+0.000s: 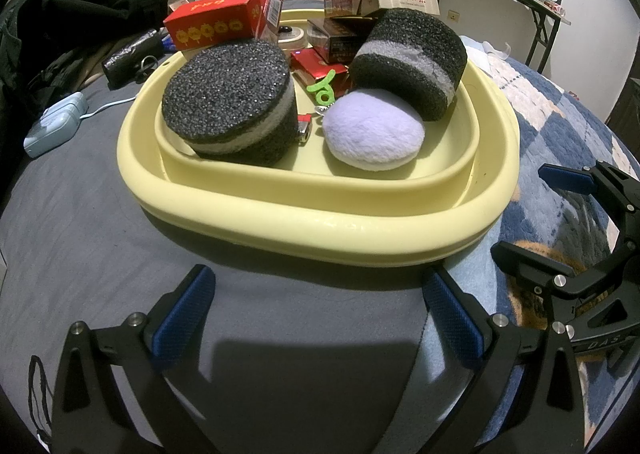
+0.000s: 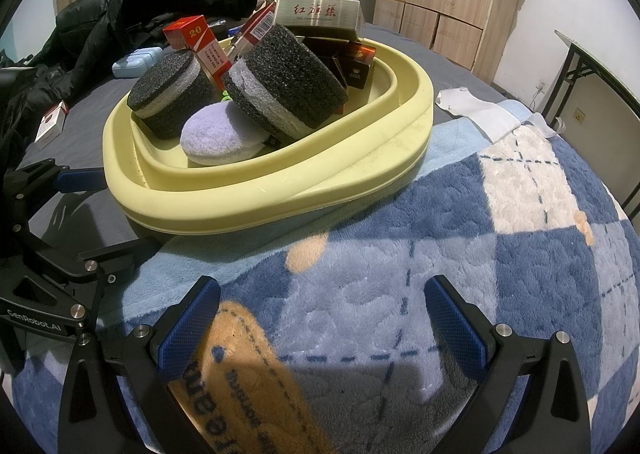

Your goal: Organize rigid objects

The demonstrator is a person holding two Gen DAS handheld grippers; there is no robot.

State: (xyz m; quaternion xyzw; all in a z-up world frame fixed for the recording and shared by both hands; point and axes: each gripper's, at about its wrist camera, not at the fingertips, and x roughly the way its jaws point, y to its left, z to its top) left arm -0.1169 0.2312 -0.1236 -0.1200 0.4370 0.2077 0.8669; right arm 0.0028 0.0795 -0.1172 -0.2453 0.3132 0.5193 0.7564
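Right wrist: basin (image 2: 280, 190) rim (blanket (image 2: 460, 254) beside)

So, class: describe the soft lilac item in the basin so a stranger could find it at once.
Start at the pale yellow basin on the bed. At its near side, between two dark round sponges, lies the lilac plush puff. It alone is smooth, fluffy and pale; the sponges are coarse and black with a grey band.

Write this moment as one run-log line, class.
left gripper: open, empty | right gripper: open, empty | pale yellow plastic basin: holds two dark round sponges, lilac plush pad, red boxes
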